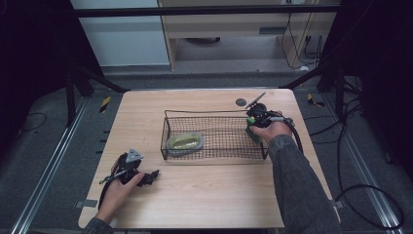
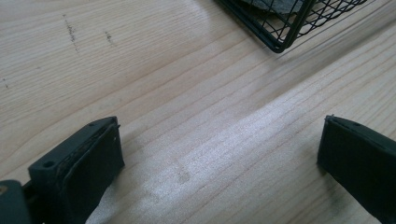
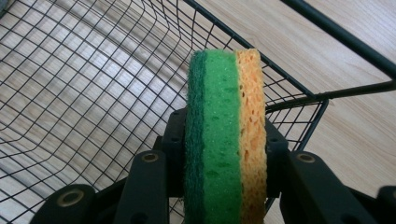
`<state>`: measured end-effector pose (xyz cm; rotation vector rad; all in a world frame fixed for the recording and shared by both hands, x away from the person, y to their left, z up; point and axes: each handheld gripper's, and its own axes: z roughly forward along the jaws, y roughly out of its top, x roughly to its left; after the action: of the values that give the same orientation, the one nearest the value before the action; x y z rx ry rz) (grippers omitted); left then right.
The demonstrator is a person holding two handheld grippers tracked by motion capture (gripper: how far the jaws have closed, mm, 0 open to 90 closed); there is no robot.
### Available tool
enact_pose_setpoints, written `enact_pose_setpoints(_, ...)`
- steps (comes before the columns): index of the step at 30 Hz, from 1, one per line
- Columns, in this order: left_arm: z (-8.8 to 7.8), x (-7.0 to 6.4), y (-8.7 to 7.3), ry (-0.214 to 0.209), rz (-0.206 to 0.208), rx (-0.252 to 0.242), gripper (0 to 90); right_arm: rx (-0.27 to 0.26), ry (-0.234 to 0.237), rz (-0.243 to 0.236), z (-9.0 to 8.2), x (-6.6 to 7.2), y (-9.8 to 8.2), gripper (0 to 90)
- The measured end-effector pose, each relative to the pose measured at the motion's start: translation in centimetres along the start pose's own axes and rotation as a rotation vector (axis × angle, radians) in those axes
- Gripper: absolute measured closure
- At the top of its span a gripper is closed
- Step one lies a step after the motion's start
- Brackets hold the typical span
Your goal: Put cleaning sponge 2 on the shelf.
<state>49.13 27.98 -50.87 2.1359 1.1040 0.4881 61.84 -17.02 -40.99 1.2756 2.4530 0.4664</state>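
Note:
A black wire basket (image 1: 210, 112) stands on the middle of the wooden table (image 1: 204, 195). My right gripper (image 1: 254, 126) is at the basket's right end, shut on a sponge (image 3: 226, 116) with a green scouring side and a yellow side. The sponge (image 1: 253, 133) stands on edge between the jaws (image 3: 225, 144), over the basket's mesh (image 3: 93, 70) near a corner. My left gripper (image 1: 152, 176) rests low at the table's front left, open with only bare wood between its fingers (image 2: 219, 140). A corner of the basket (image 2: 280, 32) lies ahead of it.
A pale green oval object (image 1: 185, 142) lies in the left end of the basket. A small dark disc (image 1: 241, 102) sits on the table behind the basket. Cables trail on the floor to the right, and dark frame legs stand at the table's far corners.

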Motion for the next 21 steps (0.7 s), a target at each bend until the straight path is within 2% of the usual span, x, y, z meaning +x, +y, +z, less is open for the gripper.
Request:
enact_pose_setpoints(14,0.0,0.01,0.0,0.0,0.001,0.001,0.0,0.008,-0.008,0.002,0.51,-0.03,0.01,63.5)
enact_pose_setpoints(21,0.0,0.0,0.0,0.0,0.0,0.001,0.0,0.005,-0.005,0.013,0.56,0.03,0.13,60.0)
